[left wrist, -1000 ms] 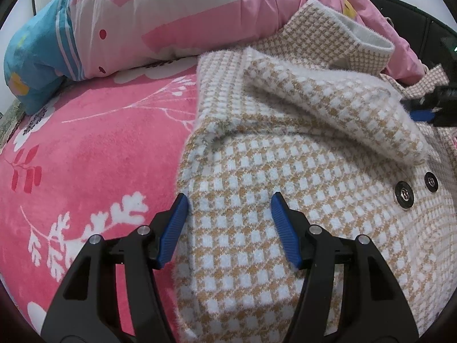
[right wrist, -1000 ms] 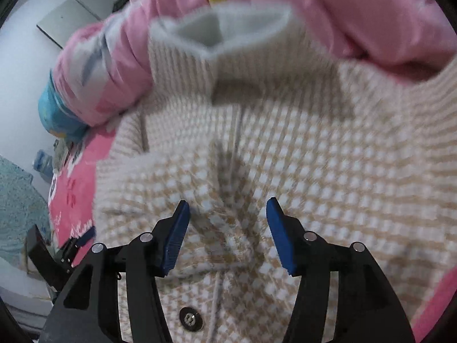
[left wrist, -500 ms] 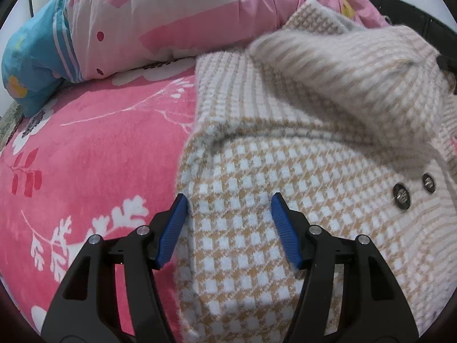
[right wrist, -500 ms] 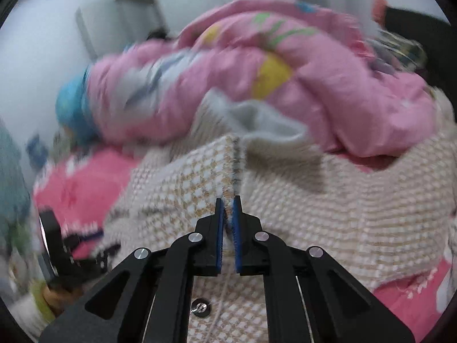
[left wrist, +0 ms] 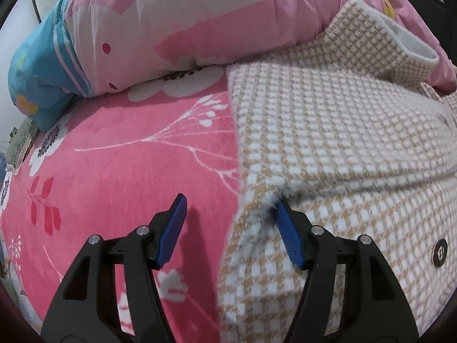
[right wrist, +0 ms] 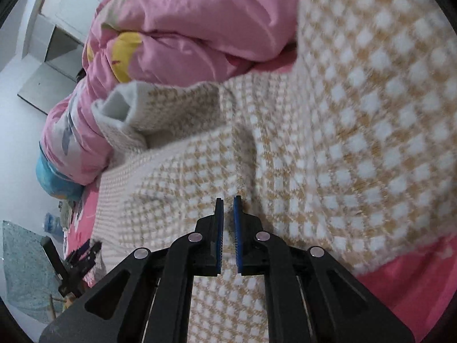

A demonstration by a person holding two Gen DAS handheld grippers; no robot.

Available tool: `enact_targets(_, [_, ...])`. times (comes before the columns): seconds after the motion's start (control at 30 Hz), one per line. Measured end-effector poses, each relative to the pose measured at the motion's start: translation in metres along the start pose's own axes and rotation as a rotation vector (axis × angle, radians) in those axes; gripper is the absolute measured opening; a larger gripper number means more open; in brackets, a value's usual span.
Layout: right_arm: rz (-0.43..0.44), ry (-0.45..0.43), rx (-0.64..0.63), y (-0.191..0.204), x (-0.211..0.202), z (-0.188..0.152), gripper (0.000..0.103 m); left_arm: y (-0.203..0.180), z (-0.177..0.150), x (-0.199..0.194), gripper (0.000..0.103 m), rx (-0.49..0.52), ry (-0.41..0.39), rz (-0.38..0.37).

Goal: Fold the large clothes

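Observation:
A tan-and-white checked coat [left wrist: 328, 131] lies on the pink flowered blanket [left wrist: 114, 171]. Its folded part lies flat across the body, and the cuff [left wrist: 380, 28] rests against the quilt. My left gripper [left wrist: 230, 201] straddles the coat's left edge; its jaws are opening and the pads are not pressing. The right fingertip [left wrist: 281, 211] is tucked under a fuzzy fold. A snap button [left wrist: 439, 253] shows at the lower right. In the right wrist view my right gripper [right wrist: 227, 198] is shut on a thin ridge of the coat [right wrist: 285, 157], its jaws starting to open. The cuff [right wrist: 125, 105] lies beyond it.
A bunched pink, white and blue quilt [left wrist: 171, 23] is piled along the far side of the bed, and it touches the coat [right wrist: 185, 23]. Past the bed's edge are a white cabinet [right wrist: 57, 43] and a teal mat [right wrist: 22, 257] on the floor.
The lifted sleeve fold was carried across and now lies flat on the coat. My right gripper closed on the cloth and swung sideways with it. My left gripper slid left to the coat's edge.

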State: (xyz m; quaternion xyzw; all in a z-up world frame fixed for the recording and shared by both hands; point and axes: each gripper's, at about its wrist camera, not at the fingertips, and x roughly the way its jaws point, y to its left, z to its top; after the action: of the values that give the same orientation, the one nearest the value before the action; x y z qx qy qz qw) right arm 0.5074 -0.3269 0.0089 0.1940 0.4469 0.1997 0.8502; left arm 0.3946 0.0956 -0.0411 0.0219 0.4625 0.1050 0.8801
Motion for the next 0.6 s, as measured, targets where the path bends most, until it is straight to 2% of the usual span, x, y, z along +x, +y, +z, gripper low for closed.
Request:
enact_targets(0.23, [-0.018,0.025,-0.103,0.025,0.005,0.000,0.042,-0.002,-0.004,0.000,0.059,-0.003,-0.014,0.003])
enact_targets(0.33, [-0.097,0.020,-0.164,0.037,0.008,-0.004,0.042,0.001,-0.003,0.003,0.059,-0.018,-0.008,-0.008])
enact_targets(0.5, [-0.154,-0.022,-0.194,0.050,-0.015,-0.021,0.042,0.010,-0.007,-0.003,0.060,-0.048,0.011,-0.033])
enact_targets(0.57, [-0.127,-0.036,-0.199,0.052,-0.037,-0.041,0.047,0.019,-0.015,-0.016,0.059,-0.078,0.026,-0.078])
enact_targets(0.6, [-0.107,-0.043,-0.195,0.051,-0.051,-0.055,0.054,0.026,-0.024,-0.025,0.059,-0.092,0.040,-0.115])
